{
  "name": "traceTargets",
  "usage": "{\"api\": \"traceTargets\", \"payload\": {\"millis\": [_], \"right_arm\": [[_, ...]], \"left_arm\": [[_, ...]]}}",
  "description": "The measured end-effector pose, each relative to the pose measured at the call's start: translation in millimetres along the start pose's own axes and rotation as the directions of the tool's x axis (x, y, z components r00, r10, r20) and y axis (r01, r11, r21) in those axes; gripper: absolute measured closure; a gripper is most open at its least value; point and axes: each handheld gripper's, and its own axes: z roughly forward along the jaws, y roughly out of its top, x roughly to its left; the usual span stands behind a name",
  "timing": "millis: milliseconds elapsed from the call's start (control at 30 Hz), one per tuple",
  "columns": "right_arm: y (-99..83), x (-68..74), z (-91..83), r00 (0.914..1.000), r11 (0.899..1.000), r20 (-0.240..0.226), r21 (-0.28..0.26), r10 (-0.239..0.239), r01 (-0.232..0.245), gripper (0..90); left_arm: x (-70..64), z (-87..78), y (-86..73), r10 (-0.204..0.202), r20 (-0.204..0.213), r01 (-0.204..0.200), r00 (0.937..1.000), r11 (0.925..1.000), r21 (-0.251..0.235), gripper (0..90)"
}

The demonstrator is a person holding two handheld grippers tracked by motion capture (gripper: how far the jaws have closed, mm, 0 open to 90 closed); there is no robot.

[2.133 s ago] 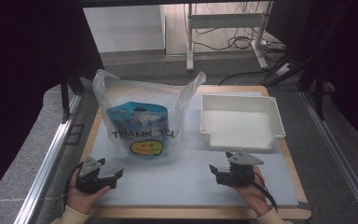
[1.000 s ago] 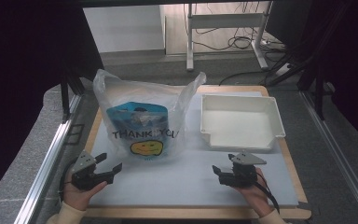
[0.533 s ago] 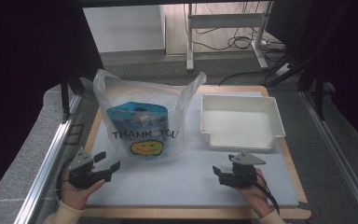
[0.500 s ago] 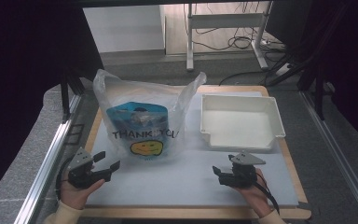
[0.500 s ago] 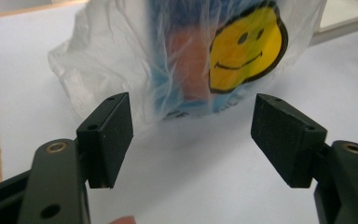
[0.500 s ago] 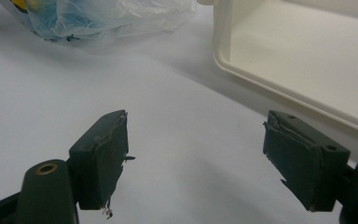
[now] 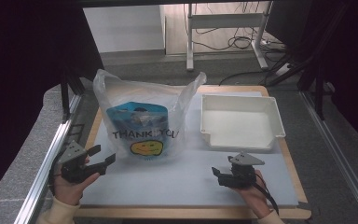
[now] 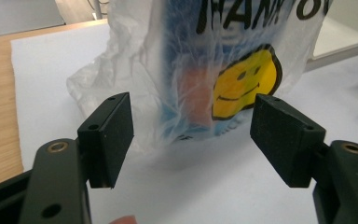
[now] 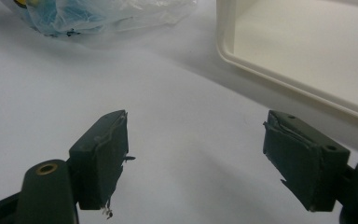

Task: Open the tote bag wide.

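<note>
High view showed the left gripper (image 7: 100, 156) gaping wide, aimed at the plastic bag (image 7: 144, 119), apparently lining up a grasp; the right gripper (image 7: 217, 174) waited open too, empty.

The bag (image 7: 145, 119) was seen to be thin, crinkled, glossy plastic, half clear, with a blue, shiny pouch (image 7: 137, 122) showing through it. The tray (image 7: 242, 122) looked like smooth, hard cream plastic with a faint sheen. The worktop (image 7: 182, 179) was covered by a matt, smooth white sheet, edged by pale wood grain. Matt black pads, scuffed on the right gripper (image 9: 196, 158), were noted on the jaws of both grippers, the left gripper (image 8: 191, 135) included.
</note>
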Motion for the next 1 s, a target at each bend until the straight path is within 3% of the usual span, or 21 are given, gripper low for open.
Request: {"api": "traceTargets", "payload": {"millis": [1000], "right_arm": [[-2.2,-4.0,1.3,0.9995,0.999,0.021,0.025,0.025,-0.026,22.2]], "left_arm": [[10.4,-19.9,71.7,-0.009,-0.024,0.007,0.9997,0.9966,-0.082,32.4]]}}
